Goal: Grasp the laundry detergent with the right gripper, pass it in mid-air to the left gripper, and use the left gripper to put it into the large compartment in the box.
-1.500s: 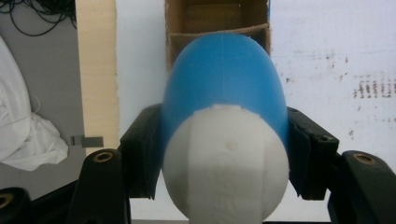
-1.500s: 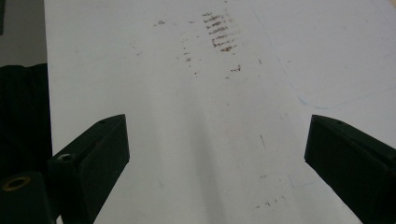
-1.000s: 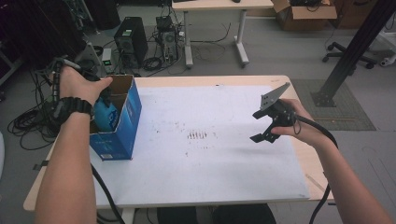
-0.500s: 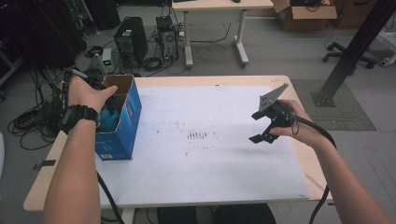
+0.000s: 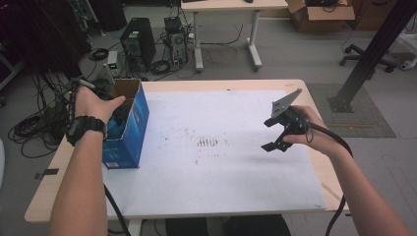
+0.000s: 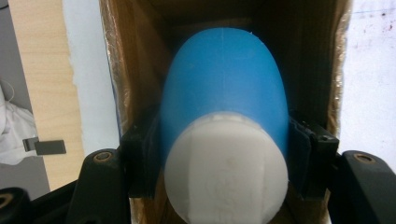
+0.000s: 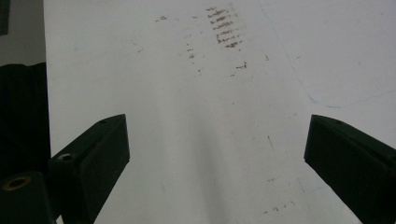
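A blue bottle (image 6: pixel 224 79) with a white cap (image 6: pixel 226 172) sits between the jaws of my left gripper (image 6: pixel 224 140), which is shut on it. The bottle points down into a cardboard box (image 6: pixel 135 60). From above, that box (image 5: pixel 133 123) is blue outside and stands at the table's left edge. The left hand (image 5: pixel 96 105) reaches into its open top and covers the gripper there. My right gripper (image 5: pixel 276 133) hovers over the right part of the white sheet (image 5: pixel 221 108). It stands open (image 7: pixel 217 154) with nothing between its jaws.
Dark smudges (image 5: pixel 209 142) mark the middle of the sheet. The wooden table edge (image 5: pixel 314 98) shows past the sheet. Behind the table are a computer tower (image 5: pixel 137 42), cables (image 5: pixel 29 128), another desk (image 5: pixel 231 10) and a black post (image 5: pixel 369 59).
The left hand has sunk lower into the box with the bottle. The right gripper has stayed where it was.
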{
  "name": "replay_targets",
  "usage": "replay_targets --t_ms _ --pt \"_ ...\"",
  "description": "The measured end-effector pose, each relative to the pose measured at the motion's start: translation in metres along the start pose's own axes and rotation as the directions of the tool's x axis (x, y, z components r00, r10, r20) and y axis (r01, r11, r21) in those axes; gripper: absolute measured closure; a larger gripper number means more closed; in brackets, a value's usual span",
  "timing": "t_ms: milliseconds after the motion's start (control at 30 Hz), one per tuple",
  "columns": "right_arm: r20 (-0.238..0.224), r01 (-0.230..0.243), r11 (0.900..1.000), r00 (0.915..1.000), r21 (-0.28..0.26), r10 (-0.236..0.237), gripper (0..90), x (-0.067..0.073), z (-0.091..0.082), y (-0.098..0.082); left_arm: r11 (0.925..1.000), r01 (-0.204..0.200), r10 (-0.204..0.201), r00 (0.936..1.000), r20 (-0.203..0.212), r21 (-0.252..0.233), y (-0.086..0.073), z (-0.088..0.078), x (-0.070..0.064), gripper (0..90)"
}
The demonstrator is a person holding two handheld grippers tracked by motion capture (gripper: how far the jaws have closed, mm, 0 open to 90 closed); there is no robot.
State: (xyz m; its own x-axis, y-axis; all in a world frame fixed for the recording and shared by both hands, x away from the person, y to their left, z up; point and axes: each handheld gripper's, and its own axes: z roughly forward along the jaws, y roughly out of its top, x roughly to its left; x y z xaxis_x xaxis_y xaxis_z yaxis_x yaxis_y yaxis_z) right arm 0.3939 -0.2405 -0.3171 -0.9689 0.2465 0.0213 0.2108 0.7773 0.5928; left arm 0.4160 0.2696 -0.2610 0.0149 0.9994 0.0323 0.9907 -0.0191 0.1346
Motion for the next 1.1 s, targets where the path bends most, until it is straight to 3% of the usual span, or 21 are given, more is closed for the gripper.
replay_targets --t_ms 267,1100 --pt "-0.004 -0.001 1.000 1.0000 0.002 0.001 7.2 0.0002 0.0022 -0.0004 1.0000 -0.002 0.002 1.0000 0.008 0.003 -0.0014 0.0079 0.0018 38.1" --pt "-0.005 -0.008 1.000 1.0000 0.006 0.008 7.2 0.0010 0.0033 -0.0033 0.9999 -0.012 0.012 0.9999 0.005 0.004 -0.0018 0.0094 -0.0015 37.5"
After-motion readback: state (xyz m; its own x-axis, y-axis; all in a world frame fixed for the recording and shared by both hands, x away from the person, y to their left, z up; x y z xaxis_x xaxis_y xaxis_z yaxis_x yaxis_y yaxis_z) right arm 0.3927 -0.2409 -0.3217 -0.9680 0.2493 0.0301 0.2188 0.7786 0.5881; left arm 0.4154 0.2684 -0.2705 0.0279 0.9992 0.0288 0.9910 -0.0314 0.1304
